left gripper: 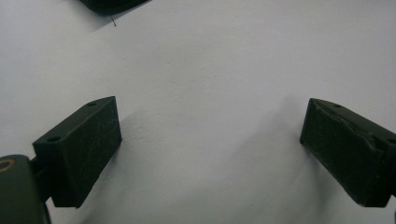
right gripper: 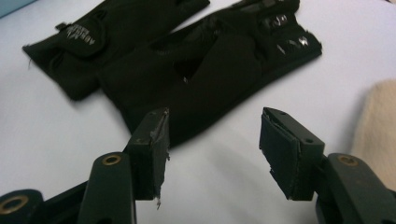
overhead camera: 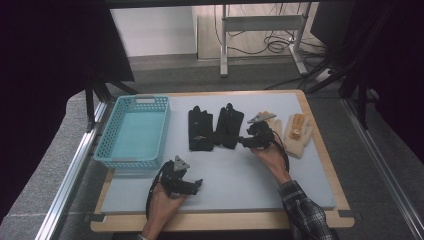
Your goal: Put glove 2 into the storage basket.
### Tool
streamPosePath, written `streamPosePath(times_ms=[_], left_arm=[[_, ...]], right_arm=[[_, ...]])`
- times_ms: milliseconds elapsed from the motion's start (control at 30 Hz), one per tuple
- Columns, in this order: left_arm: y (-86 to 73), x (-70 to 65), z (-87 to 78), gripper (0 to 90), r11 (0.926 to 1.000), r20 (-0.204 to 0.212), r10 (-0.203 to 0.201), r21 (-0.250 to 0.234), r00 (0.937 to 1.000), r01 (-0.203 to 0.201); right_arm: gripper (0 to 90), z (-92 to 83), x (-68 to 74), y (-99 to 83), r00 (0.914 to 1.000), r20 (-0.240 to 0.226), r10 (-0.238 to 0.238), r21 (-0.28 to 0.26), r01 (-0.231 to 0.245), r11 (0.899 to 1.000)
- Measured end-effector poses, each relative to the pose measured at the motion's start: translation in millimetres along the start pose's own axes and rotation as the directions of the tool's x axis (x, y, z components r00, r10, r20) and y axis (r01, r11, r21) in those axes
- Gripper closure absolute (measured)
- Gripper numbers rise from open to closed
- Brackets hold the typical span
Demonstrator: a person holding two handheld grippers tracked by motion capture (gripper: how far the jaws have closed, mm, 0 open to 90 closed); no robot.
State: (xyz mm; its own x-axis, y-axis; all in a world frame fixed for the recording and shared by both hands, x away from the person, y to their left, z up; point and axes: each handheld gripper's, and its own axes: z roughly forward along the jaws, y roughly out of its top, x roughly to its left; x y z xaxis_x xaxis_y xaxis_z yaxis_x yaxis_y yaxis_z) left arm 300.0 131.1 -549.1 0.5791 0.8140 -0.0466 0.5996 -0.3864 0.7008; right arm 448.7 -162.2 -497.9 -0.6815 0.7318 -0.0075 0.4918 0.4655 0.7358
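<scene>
My right gripper (right gripper: 212,154) is released before two flat black fabric gloves (right gripper: 201,70), upper frame; cuff label unreadable. Left gripper (left gripper: 210,154) is released over bare mat.

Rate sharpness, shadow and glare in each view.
High view: soft, dark at the edges, mat evenly lit. Left gripper view: sharp claw, faint shadows beside the jaws. Right gripper view: black gloves slightly soft, small glints near the fingertips.

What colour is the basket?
Light blue basket, best in the high view.
</scene>
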Motion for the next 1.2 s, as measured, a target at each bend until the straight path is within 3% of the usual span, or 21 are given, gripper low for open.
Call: streamPosePath(times_ms=[433, 767, 900, 1000, 1067, 1200], left_arm=[[0.0, 0.2, 0.0, 5.5, 1.0, 0.0, 0.001, 0.0, 1.0, -0.001], [0.0, 0.0, 0.1, 5.5, 1.0, 0.001, -0.001, -0.001, 1.0, 0.001], [0.1, 0.1, -0.1, 5.5, 1.0, 0.001, 0.0, 0.002, 1.0, 0.0], [0.0, 0.1, 0.1, 5.5, 1.0, 0.0, 0.0, -0.001, 1.0, 0.0], [0.0, 0.0, 0.1, 5.5, 1.0, 0.0, 0.0, -0.001, 1.0, 0.0], [0.0, 0.0, 0.1, 5.5, 1.0, 0.0, 0.001, -0.001, 1.0, -0.001]], right_arm=[[28.0, 35.9, -7.7, 31.9, 0.9997, 0.013, 0.021, -0.006, -0.021, 1.0], [22.6, 65.8, -8.2, 41.5, 0.9991, 0.036, 0.022, 0.007, -0.022, 1.0], [21.1, 81.6, -8.4, 39.4, 0.9978, 0.065, 0.007, 0.041, -0.01, 0.999], [26.2, 86.4, -10.6, 37.9, 0.9982, 0.048, 0.035, 0.04, -0.037, 0.999], [38.4, 84.8, -9.3, 36.3, 0.9983, 0.031, 0.048, 0.034, -0.049, 0.998], [68.2, 80.0, -8.9, 36.7, 0.9974, 0.049, 0.052, 0.054, -0.055, 0.997]])
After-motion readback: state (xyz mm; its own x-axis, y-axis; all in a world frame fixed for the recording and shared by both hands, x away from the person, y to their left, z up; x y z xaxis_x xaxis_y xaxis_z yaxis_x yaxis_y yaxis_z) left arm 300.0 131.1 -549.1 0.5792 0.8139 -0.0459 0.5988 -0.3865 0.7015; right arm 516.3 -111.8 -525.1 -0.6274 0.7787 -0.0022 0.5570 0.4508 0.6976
